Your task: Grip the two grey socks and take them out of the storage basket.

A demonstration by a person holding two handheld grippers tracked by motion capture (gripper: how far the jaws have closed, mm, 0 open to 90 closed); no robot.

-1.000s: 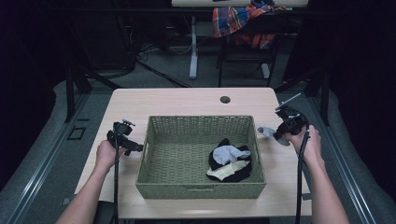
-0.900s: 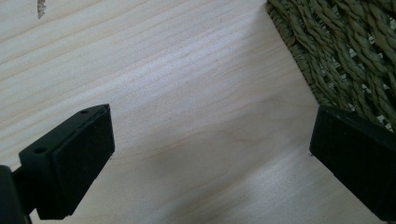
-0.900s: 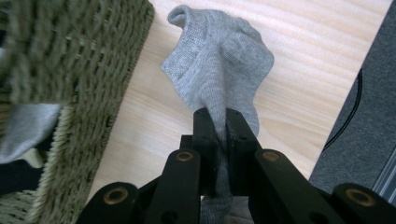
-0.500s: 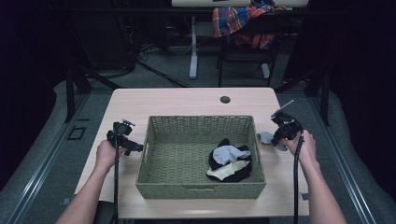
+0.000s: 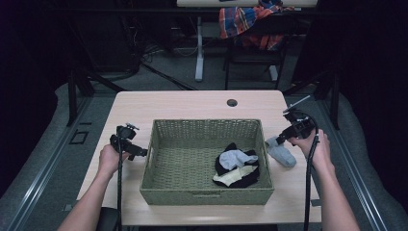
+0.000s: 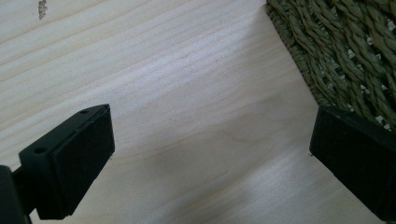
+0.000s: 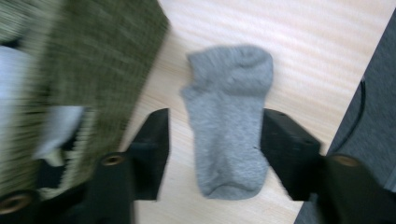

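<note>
A grey sock (image 5: 281,151) (image 7: 229,121) lies flat on the wooden table just right of the green woven basket (image 5: 207,197) (image 7: 93,56). My right gripper (image 5: 285,137) (image 7: 215,149) hovers over it. Its jaws have just been opening and now stand apart on either side of the sock, not pressing it. Inside the basket, at its right front, lies a small heap of socks (image 5: 236,166) in black, grey and cream. My left gripper (image 5: 139,152) (image 6: 210,163) is open over bare table next to the basket's left wall (image 6: 345,51), with nothing between its jaws.
A round cable hole (image 5: 232,102) sits in the table behind the basket. The right table edge is close to the sock. A cable (image 5: 308,183) trails from the right gripper along the forearm. A plaid cloth (image 5: 250,21) hangs on a chair beyond the table.
The grey sock, held up off the table by the shut right gripper before, now lies flat on the table, and the right jaws have opened. The left hand has not moved.
</note>
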